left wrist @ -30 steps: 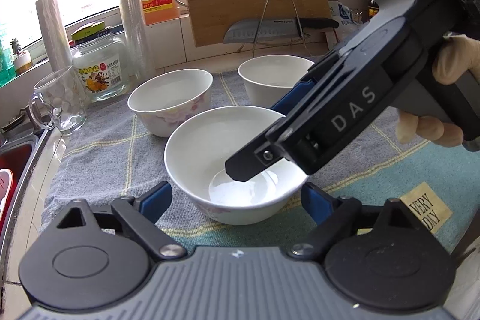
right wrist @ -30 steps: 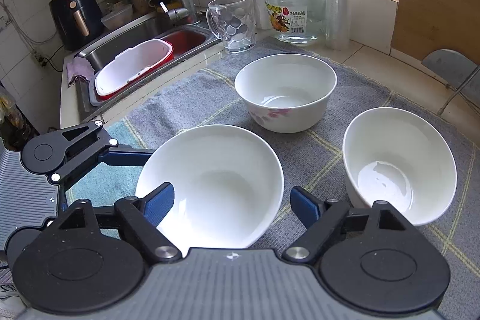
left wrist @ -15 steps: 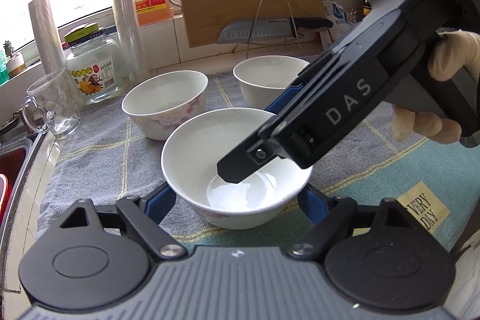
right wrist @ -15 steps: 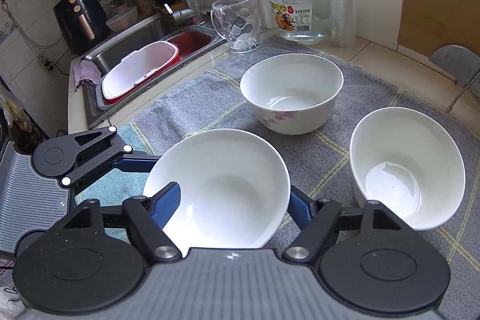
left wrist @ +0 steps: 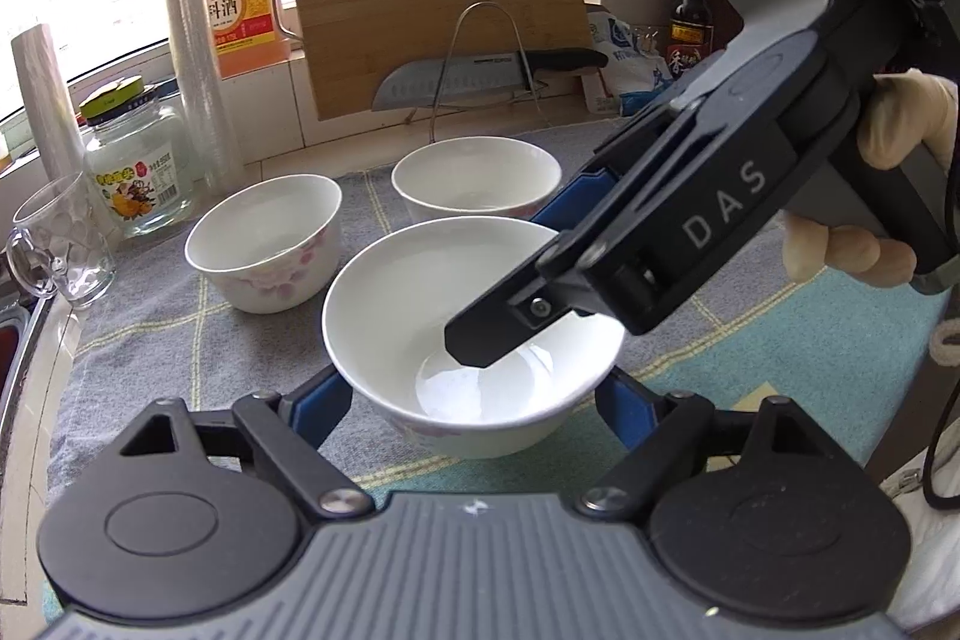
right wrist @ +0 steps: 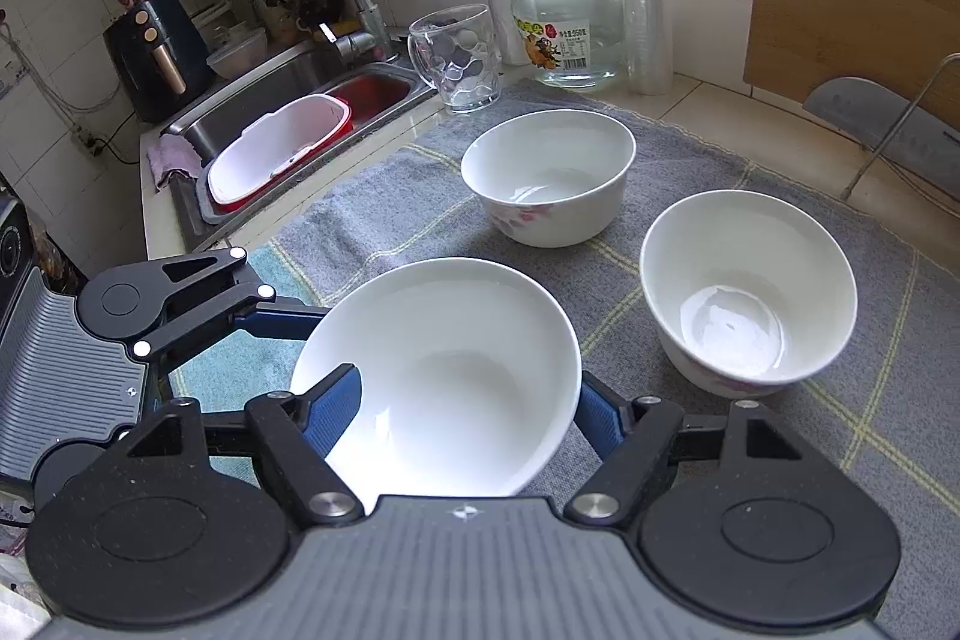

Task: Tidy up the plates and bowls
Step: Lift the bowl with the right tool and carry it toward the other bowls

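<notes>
- Your right gripper (right wrist: 462, 418) was clamped on the near bowl (right wrist: 438, 376), one blue pad inside the rim and one outside, probably to lift it for stacking.
- Your left gripper (left wrist: 474, 400) stood wide around that bowl's base, pads apparently off it, likely steadying.
- Two other bowls, the floral one (right wrist: 549, 175) and the right one (right wrist: 747, 304), sat apart on the grey towel (right wrist: 384, 214), awaiting nesting.

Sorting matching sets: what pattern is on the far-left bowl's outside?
Pink flowers on white, clearest in the left wrist view: far-left bowl.
</notes>
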`<state>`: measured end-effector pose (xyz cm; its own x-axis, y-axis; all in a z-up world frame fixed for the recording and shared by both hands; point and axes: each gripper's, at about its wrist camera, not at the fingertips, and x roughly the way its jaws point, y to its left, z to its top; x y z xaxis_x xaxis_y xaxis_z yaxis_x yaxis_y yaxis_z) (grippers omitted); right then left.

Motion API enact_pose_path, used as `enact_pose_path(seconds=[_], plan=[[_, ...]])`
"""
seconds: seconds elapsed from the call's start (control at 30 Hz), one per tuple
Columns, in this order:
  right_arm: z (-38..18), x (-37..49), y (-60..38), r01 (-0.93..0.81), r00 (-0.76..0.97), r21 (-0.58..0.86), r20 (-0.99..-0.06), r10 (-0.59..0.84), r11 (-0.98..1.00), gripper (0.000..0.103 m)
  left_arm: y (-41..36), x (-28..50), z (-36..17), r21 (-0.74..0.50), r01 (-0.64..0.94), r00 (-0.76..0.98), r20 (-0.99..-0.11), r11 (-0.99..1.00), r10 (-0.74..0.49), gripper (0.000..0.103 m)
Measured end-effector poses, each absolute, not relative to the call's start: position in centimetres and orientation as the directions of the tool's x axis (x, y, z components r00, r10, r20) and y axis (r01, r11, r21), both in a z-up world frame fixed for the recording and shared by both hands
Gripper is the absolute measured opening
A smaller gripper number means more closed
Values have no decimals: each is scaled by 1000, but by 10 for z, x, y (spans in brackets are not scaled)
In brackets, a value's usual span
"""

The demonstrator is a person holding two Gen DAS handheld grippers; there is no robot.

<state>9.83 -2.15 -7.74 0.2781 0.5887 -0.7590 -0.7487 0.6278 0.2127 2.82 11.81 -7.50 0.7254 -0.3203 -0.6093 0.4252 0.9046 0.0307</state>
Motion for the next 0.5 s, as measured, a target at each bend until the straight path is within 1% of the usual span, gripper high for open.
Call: enact_pose_path(seconds=[0.5], plan=[[-72, 78, -98, -627, 383, 178, -777, 499, 758, 81, 63, 37, -80, 4, 597, 641, -604, 802, -473, 88]])
